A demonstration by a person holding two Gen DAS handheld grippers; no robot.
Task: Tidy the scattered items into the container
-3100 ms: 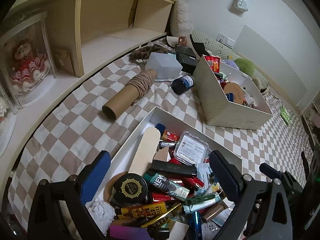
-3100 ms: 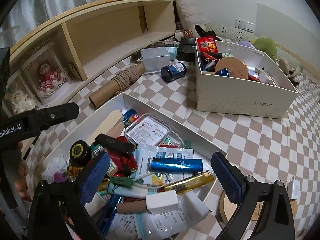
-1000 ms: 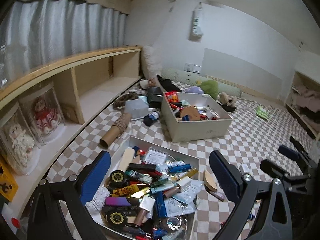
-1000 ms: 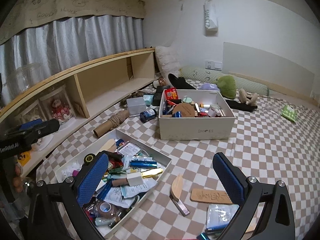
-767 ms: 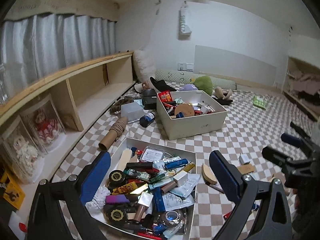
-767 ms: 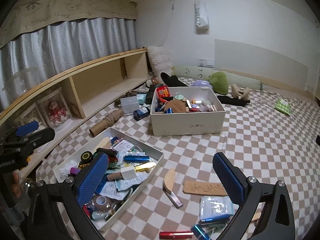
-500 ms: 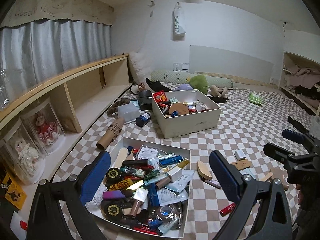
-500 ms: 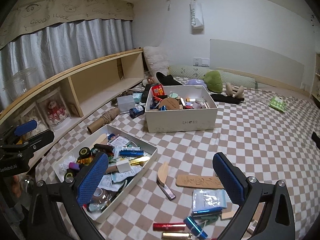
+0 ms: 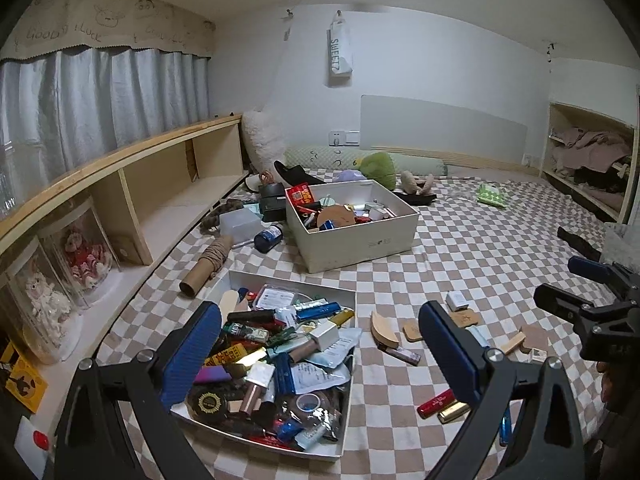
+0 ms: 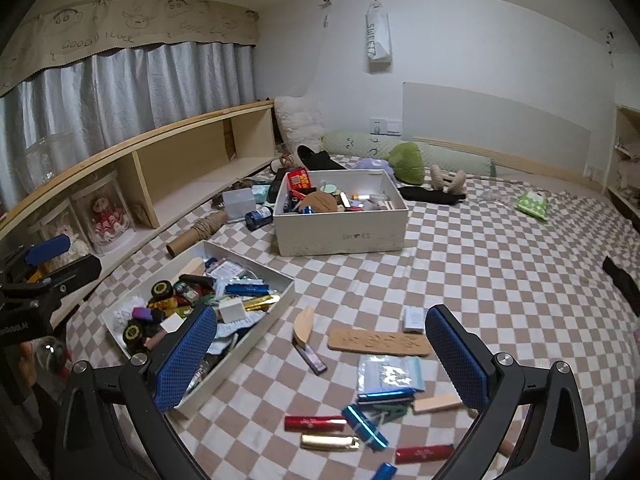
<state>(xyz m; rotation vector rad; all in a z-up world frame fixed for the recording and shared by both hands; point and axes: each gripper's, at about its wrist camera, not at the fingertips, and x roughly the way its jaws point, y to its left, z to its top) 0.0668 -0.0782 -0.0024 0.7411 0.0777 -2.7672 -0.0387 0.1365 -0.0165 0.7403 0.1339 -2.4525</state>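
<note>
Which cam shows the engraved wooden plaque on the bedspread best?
Right wrist: the engraved wooden plaque lies whole and unobstructed between the open fingers of the right gripper. In the left wrist view, the left gripper's right finger hides most of it.

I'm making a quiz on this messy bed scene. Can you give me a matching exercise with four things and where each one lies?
Things:
1. cardboard tube
2. wooden plaque
3. black round tin
4. green cushion

Places:
A. inside the shallow tray
B. on the checkered cover right of the tray
C. beside the wooden shelf, left of the deep box
D. near the far wall, behind the deep box

Pairs: 1-C, 2-B, 3-A, 4-D
</note>
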